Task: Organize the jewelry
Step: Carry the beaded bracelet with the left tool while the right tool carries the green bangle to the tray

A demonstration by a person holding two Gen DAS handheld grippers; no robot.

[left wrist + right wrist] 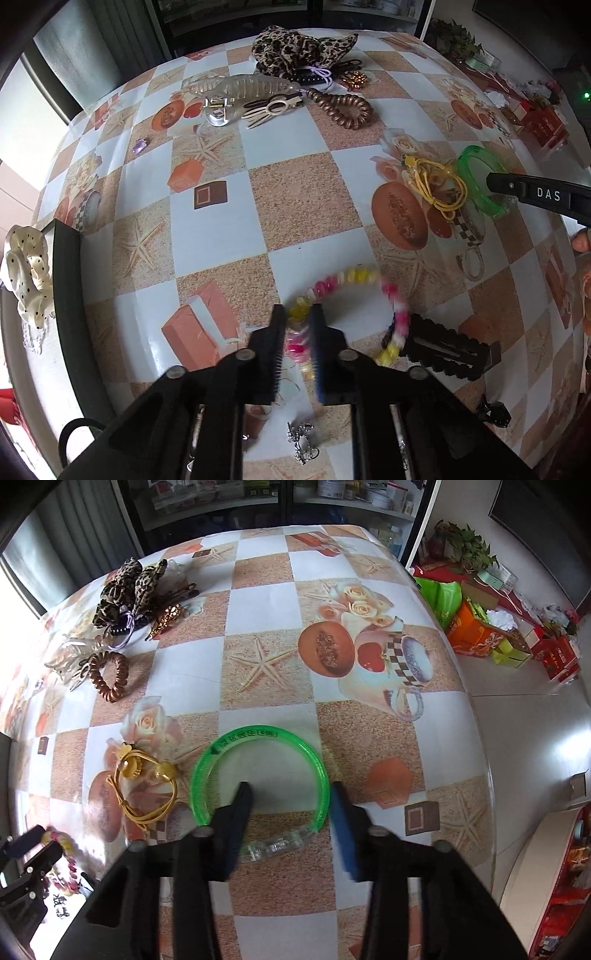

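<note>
My left gripper is shut on a pink, yellow and white spiral hair tie, which hangs blurred over the table. My right gripper is open low over the table; its left finger sits inside a green translucent bangle and its right finger just outside the ring. The bangle and a right finger also show in the left wrist view. A yellow cord tie lies left of the bangle.
A black organizer box with a polka-dot scrunchie stands at the left. A black snap clip, a brown spiral tie, a clear claw clip and a leopard scrunchie lie on the checkered tablecloth.
</note>
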